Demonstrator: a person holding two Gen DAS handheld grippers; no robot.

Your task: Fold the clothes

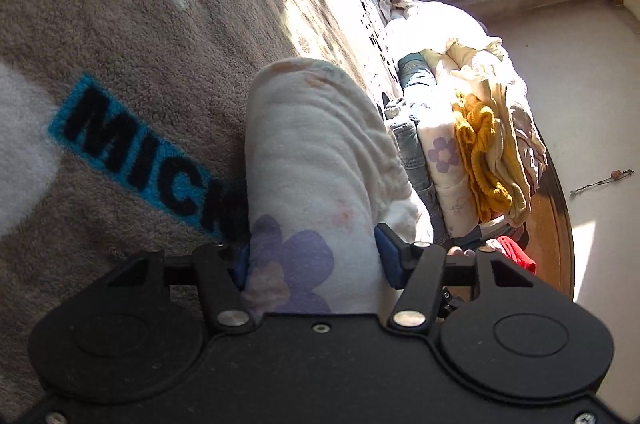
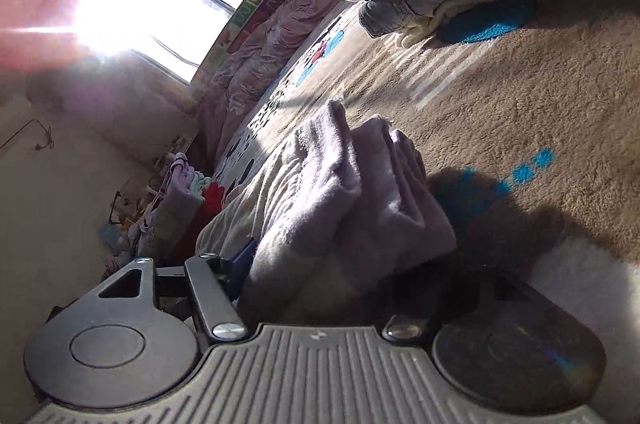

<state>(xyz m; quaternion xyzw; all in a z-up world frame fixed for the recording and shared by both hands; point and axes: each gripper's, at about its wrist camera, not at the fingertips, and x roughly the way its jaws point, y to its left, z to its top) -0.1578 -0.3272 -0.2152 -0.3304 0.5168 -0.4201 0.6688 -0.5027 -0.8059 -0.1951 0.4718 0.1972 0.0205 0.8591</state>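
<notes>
On the grey carpet (image 1: 120, 44), a stack of folded clothes (image 1: 472, 144) is already built, while a bunched floral garment (image 1: 312, 160), seemingly mid-fold, is clamped by the left gripper (image 1: 314, 258) and apparently the right gripper (image 2: 340, 264), whose fingers are partly hidden

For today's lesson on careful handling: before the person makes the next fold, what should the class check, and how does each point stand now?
1. Left claw grips the floral garment: ok, cloth fills the gap between its blue pads.
2. Right claw grips the same cloth: cannot tell, its far finger is hidden in shadow.
3. Cloth bunched, not flat: not ok, thick ridges show in both views.
4. Rug beneath offers room to lay it: ok.
5. Folded stack stands apart from the cloth in hand: ok.
</notes>
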